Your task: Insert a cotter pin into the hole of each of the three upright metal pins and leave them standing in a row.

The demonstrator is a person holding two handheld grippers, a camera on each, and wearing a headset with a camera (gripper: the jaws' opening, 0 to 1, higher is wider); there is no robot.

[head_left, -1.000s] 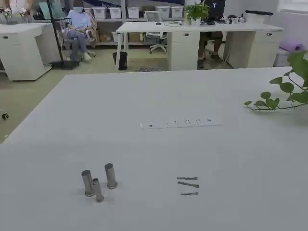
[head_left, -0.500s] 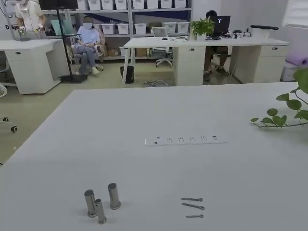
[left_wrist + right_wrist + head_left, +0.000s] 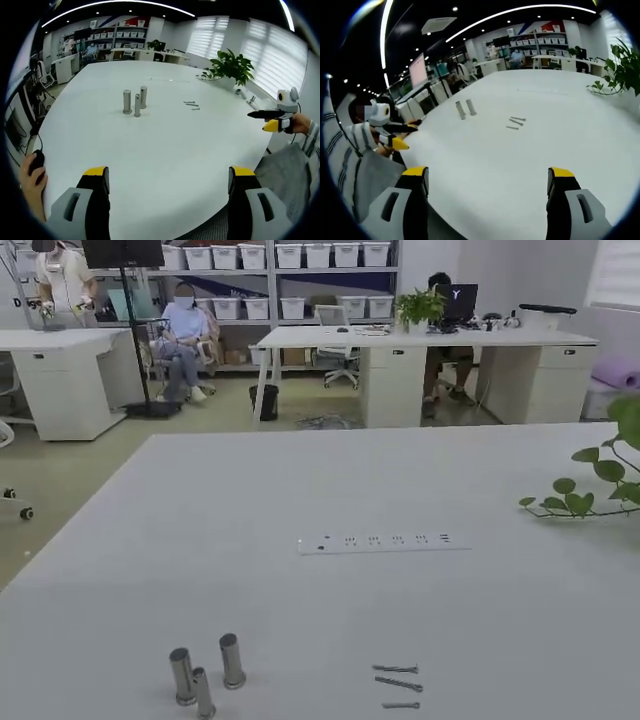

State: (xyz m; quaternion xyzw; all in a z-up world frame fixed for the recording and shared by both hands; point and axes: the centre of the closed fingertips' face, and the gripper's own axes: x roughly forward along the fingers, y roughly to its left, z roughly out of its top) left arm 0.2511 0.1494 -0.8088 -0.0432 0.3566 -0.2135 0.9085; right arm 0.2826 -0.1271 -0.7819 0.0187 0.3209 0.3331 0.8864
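While the left gripper (image 3: 169,176) and right gripper (image 3: 489,175) hung wide open and empty near the table (image 3: 350,610) edge, no step was done: three metal pins (image 3: 205,680) stood clustered and three cotter pins (image 3: 398,687) lay loose nearby.

Smooth matt table (image 3: 420,610), pins (image 3: 231,660) — dull metal

Left hand-held gripper (image 3: 168,174), jaws wide apart, faces three upright metal pins (image 3: 134,101) near cotter pins (image 3: 191,105).
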